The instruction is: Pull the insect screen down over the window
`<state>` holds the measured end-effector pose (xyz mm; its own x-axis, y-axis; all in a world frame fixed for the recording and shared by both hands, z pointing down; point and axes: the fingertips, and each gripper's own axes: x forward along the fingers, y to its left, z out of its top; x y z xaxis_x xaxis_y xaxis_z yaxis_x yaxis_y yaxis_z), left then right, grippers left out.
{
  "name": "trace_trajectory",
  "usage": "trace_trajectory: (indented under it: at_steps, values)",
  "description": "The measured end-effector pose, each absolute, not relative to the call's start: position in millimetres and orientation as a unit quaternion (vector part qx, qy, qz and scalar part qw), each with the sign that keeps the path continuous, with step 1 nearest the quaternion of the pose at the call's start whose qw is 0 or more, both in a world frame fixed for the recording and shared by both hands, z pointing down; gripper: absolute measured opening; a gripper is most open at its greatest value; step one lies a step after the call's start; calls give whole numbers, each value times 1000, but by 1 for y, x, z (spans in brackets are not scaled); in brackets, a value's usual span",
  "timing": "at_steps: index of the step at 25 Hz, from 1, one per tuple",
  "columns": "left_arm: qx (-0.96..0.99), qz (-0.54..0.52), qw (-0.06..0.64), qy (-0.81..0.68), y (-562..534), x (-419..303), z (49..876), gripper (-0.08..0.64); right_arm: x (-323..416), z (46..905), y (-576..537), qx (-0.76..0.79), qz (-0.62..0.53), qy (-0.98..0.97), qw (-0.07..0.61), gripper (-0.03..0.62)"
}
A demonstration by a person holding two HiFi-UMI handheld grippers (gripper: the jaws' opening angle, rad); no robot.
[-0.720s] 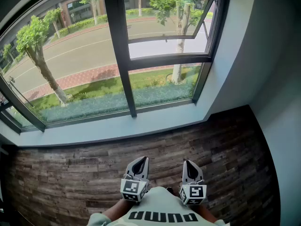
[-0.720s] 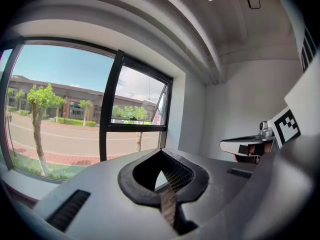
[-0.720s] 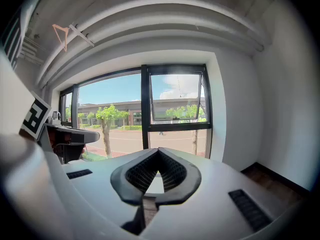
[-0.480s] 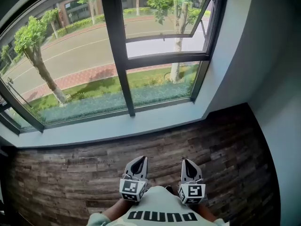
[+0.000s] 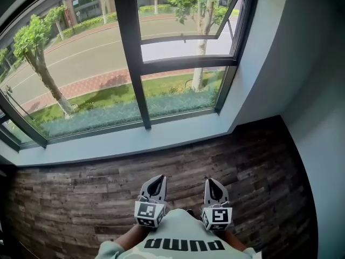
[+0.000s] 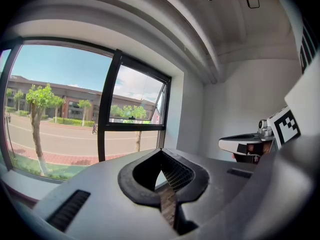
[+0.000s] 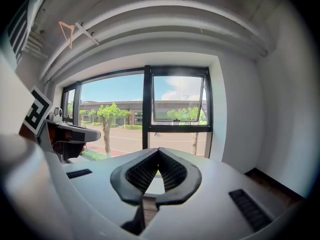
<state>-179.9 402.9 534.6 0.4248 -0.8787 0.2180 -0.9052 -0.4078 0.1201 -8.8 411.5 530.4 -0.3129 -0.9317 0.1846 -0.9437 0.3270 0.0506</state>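
Note:
The window (image 5: 178,85) has a dark frame with a thick upright bar (image 5: 132,58), and a small upper sash (image 5: 183,15) is tilted open outward. No insect screen shows over the glass in any view. My left gripper (image 5: 156,181) and right gripper (image 5: 210,182) are held side by side close to my body, over the wood floor and well short of the sill. Both are shut with nothing in them. In the left gripper view the left gripper (image 6: 161,156) faces the window (image 6: 132,119); in the right gripper view the right gripper (image 7: 158,154) faces the window (image 7: 177,114).
A pale sill (image 5: 135,142) runs under the glass, with dark wood floor (image 5: 81,193) between it and me. A grey wall (image 5: 302,63) closes the right side. A hanger (image 7: 75,31) hangs near the ceiling. Street and trees lie outside.
The window and floor have slid slightly up in the head view. Both grippers stay shut, side by side in front of my body, shifted only a little.

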Motion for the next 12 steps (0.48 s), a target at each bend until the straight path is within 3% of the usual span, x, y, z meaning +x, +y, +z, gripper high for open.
trace_trajectory:
  at_steps: [12]
  values:
    - [838, 68, 101, -532, 411, -122, 530, 12, 48, 531, 417, 583, 37, -807, 83, 5]
